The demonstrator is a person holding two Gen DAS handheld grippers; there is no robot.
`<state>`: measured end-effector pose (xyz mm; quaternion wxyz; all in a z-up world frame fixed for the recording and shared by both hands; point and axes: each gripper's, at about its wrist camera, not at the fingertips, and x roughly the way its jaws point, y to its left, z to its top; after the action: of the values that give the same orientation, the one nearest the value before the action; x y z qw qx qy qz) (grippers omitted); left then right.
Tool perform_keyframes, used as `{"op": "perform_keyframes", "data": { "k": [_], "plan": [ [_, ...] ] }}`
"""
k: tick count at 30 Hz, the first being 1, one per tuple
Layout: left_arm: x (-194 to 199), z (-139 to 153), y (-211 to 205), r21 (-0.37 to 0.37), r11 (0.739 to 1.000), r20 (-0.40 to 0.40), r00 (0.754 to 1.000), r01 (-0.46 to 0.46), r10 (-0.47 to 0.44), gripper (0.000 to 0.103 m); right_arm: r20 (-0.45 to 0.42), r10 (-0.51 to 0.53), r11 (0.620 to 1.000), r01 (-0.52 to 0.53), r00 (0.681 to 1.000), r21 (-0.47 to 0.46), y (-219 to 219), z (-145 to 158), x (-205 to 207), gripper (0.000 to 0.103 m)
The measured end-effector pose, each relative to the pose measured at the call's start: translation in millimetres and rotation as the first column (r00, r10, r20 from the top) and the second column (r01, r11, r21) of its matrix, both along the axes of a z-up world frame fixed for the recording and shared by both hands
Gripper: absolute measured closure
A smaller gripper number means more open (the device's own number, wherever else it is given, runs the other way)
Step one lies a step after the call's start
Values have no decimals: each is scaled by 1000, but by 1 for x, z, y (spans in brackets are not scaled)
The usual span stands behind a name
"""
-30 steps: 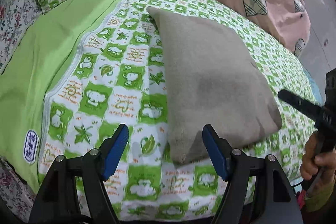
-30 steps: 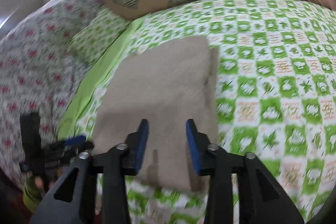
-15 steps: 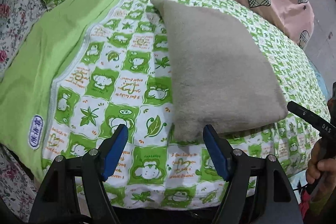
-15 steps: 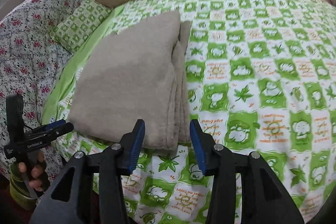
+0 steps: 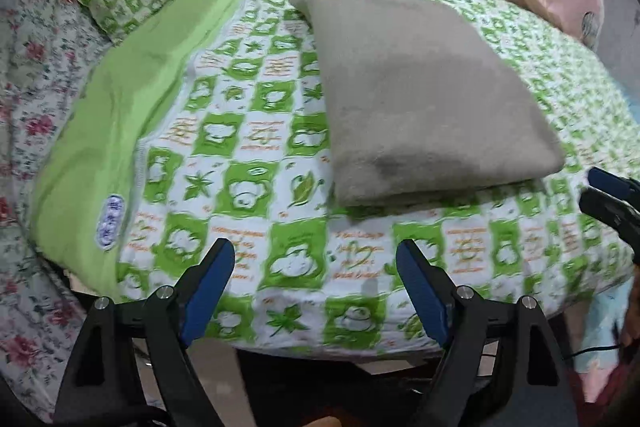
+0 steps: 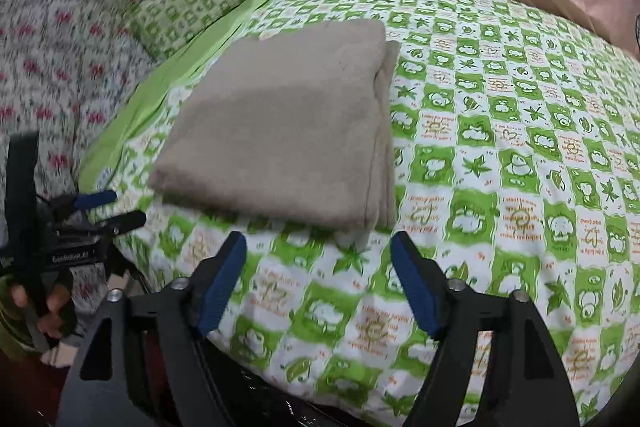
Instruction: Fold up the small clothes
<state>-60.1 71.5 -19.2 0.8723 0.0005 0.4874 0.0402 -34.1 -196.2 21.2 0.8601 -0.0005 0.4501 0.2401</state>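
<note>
Both hand-held grippers stand apart and empty, their jaws having just been opening: the left hand-held gripper (image 5: 316, 285) hangs short of the near-left corner of the folded grey garment (image 5: 424, 95), the right hand-held gripper (image 6: 318, 281) short of its near-right corner, neither touching cloth. Garment lies flat on the bed (image 6: 520, 155) as a neat rectangle, stacked layer edges along its right side. Judged soft, light, limp, thick plush; best taken at a near corner, pinching all layers.
</note>
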Motion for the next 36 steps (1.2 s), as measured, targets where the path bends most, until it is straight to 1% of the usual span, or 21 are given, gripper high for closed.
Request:
{"op": "perform_keyframes", "data": {
  "k": [2,5,8,10,15,18,22,24,28,32,36],
  "plan": [
    [-1,3,-1,8,1000,19,1000,3,-4,20,1,20,1000,-20,1000,-18,2,-4,-6,23],
    [1,8,-4,0,1000,39,999,11,-11,20,1,31,999,-31,1000,-43,8,-7,-7,23],
    [10,13,-8,-12,1000,58,998,21,-20,20,27,41,998,-40,999,-58,16,-5,-3,22],
    [15,15,-9,-27,999,64,998,23,-22,20,36,47,997,-45,998,-55,22,-1,1,22],
    [28,21,-7,-51,998,71,997,25,-22,20,30,61,997,-60,998,-40,32,5,16,22],
    [33,25,-7,-28,999,78,997,22,-20,20,12,64,998,-64,998,-6,33,9,28,22],
    [39,29,-6,-9,1000,85,996,8,-7,20,-2,41,999,-41,999,19,33,11,40,22],
    [42,30,-7,-8,1000,83,997,-5,5,20,4,35,999,-36,999,15,34,12,44,22],
    [45,32,-12,-10,1000,85,996,1,0,20,3,41,999,-41,999,10,36,12,50,22],
    [46,33,-19,-2,1000,87,996,15,-15,20,-18,49,999,-49,999,5,38,8,57,22],
    [52,31,-21,6,1000,73,997,21,-21,20,-44,50,999,-50,998,-3,40,4,63,22]
  ]
}}
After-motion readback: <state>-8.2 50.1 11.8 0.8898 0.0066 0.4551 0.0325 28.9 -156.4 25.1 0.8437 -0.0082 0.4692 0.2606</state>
